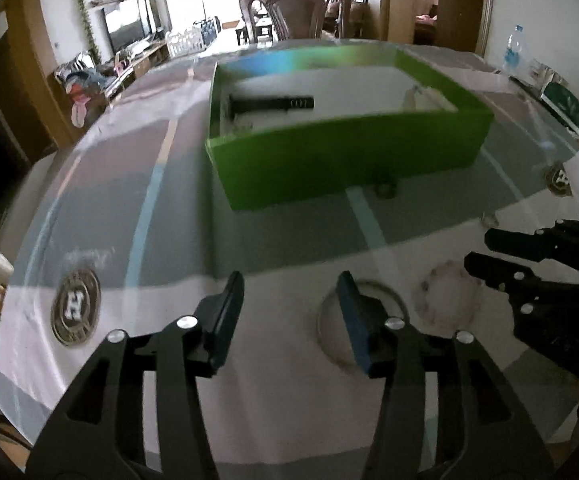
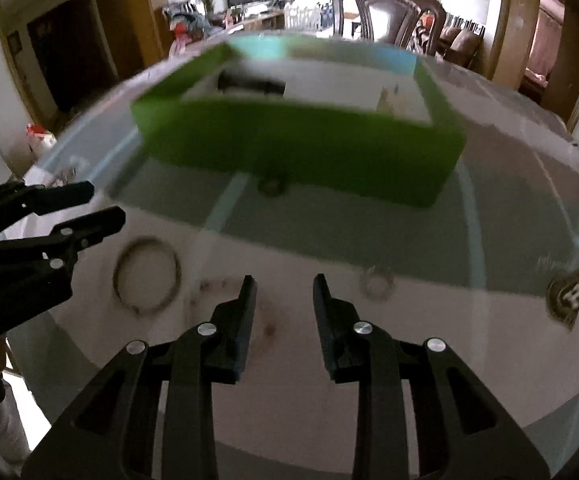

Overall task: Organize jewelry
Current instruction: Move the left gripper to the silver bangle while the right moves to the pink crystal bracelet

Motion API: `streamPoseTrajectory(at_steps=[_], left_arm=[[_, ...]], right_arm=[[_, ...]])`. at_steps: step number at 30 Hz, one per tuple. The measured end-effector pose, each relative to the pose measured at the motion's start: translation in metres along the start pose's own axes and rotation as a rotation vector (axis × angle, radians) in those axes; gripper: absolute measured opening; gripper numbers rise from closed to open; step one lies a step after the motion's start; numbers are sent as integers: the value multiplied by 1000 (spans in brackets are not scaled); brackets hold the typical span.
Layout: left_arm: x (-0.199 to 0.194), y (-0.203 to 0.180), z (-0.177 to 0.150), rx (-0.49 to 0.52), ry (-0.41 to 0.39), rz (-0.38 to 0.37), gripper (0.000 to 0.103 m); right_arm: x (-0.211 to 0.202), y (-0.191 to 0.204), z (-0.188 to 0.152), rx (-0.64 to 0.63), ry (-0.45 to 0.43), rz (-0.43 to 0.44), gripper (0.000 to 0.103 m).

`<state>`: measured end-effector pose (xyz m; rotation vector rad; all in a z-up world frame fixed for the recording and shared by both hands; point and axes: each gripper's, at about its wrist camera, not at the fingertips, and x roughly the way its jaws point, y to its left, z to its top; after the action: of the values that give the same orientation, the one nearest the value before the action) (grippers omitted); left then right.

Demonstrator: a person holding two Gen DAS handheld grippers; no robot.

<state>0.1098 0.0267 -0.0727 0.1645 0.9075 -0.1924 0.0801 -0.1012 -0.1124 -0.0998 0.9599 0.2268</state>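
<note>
Two pieces at least lie loose on the counter (image 2: pixel 329 420) near its front edge: a bangle (image 2: pixel 146 277) and a small ring (image 2: pixel 376 283). Further back, the green box (image 1: pixel 349 168) holds one dark item (image 1: pixel 271 103). Both left tongs (image 1: pixel 289 312) and right tongs (image 2: pixel 284 304) hang partly open and empty, so most sorting looks undone.

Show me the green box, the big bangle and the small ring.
green box (image 1: pixel 341 164), left wrist view, near wall.
big bangle (image 2: pixel 118 280), right wrist view, left edge of the hoop.
small ring (image 2: pixel 376 284), right wrist view, on the blurred ring.
</note>
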Motion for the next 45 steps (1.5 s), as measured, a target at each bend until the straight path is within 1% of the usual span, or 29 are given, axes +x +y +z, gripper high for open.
streamPoseTrajectory(at_steps=[3, 7, 9, 12, 17, 19, 21, 22, 23, 25, 29, 31, 34, 38, 41, 42, 45], left_arm=[[7, -3, -7, 1, 11, 10, 52], [14, -10, -16, 16, 29, 36, 53], [17, -11, -22, 12, 35, 50, 54], [13, -13, -27, 12, 21, 63, 57], [3, -19, -40, 16, 18, 34, 58], [-3, -25, -45, 44, 19, 9, 58], [-8, -30, -48, 59, 14, -27, 61], [-9, -30, -48, 59, 6, -22, 62], [-9, -30, -47, 59, -6, 3, 63], [-7, -27, -45, 50, -11, 40, 63], [0, -22, -46, 23, 5, 62, 63], [0, -21, -47, 12, 3, 59, 63], [0, -21, -47, 6, 2, 87, 72], [0, -19, -49, -2, -1, 82, 73], [0, -19, -49, -2, -2, 83, 73], [0, -19, -49, 0, -3, 86, 73], [-2, -19, -50, 0, -5, 90, 73]], right_arm=[[6, 5, -8, -5, 19, -31, 30], [0, 1, -20, 5, 5, -61, 30], [-5, -4, -27, 17, 0, -77, 35], [-12, -12, -37, 39, -7, -103, 41], [-15, -23, -46, 97, -17, -94, 41], [-14, -25, -46, 115, -30, -94, 44], [-14, -26, -47, 125, -37, -110, 51], [-14, -27, -48, 130, -42, -118, 52], [-14, -26, -49, 137, -49, -122, 53], [-14, -25, -51, 139, -56, -125, 53], [-17, -20, -54, 125, -50, -106, 53], [-16, -15, -52, 110, -46, -110, 53], [-16, -9, -50, 97, -49, -128, 53], [-15, 1, -48, 64, -54, -129, 53], [-15, 6, -50, 42, -54, -83, 53], [-15, 6, -50, 41, -54, -81, 53], [-15, -2, -48, 76, -52, -120, 53]])
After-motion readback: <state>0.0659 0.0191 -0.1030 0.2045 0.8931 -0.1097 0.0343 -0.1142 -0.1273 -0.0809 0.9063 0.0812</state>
